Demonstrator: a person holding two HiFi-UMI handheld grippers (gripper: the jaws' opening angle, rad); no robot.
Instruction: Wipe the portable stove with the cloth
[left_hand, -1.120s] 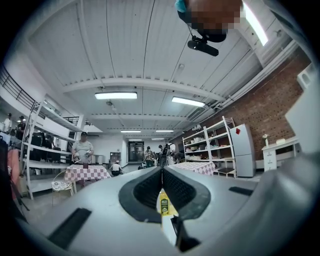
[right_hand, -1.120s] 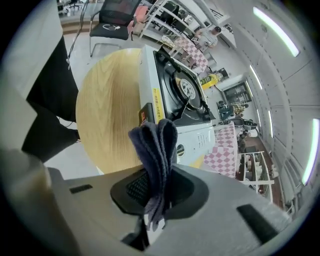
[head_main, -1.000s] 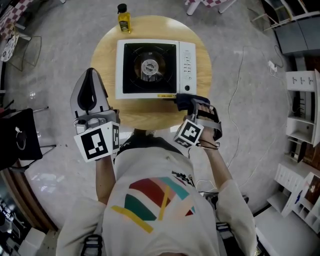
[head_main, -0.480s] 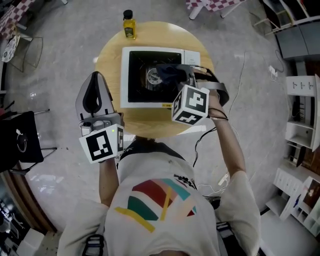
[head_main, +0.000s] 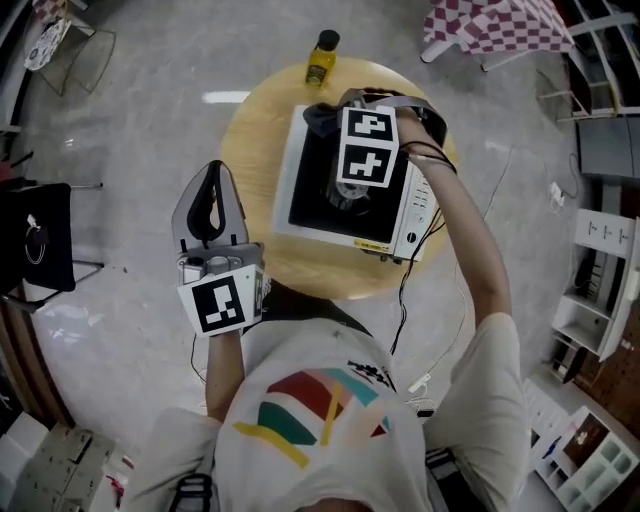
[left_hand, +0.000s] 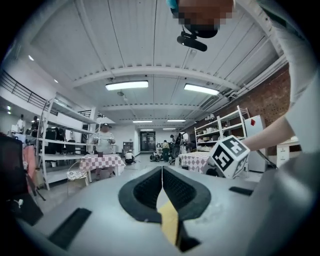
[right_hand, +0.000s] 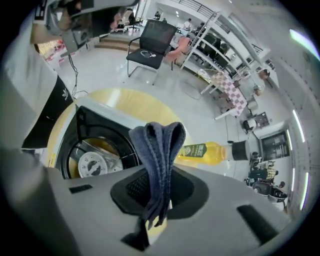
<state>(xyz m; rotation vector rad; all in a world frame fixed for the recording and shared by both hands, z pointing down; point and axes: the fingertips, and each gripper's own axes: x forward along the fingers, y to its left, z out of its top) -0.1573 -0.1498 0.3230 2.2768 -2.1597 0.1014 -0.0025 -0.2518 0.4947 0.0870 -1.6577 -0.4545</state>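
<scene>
While the right gripper's (head_main: 343, 106) fingers are pinching the folded cloth (right_hand: 159, 150) over the stove's (head_main: 420, 215) top-left corner, upper centre of frame, the burner (right_hand: 92, 165) is lying just below it. The left gripper (head_main: 213, 178), fingers closed on nothing, is idling centre left, beside the table (head_main: 250, 150).

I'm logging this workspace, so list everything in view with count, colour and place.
table: one, round, light wood, centre
stove: one, white with black top, on the table
bottle: one, yellow with black cap, table's far edge
cloth: one, dark blue, folded, over the stove
chair: one, black, floor at left
checked tablecloth: one, red and white, far right
shelves: several, white, right edge
left claw: one, grey, shut and empty, left of the table
right claw: one, grey, shut on the cloth, above the stove
</scene>
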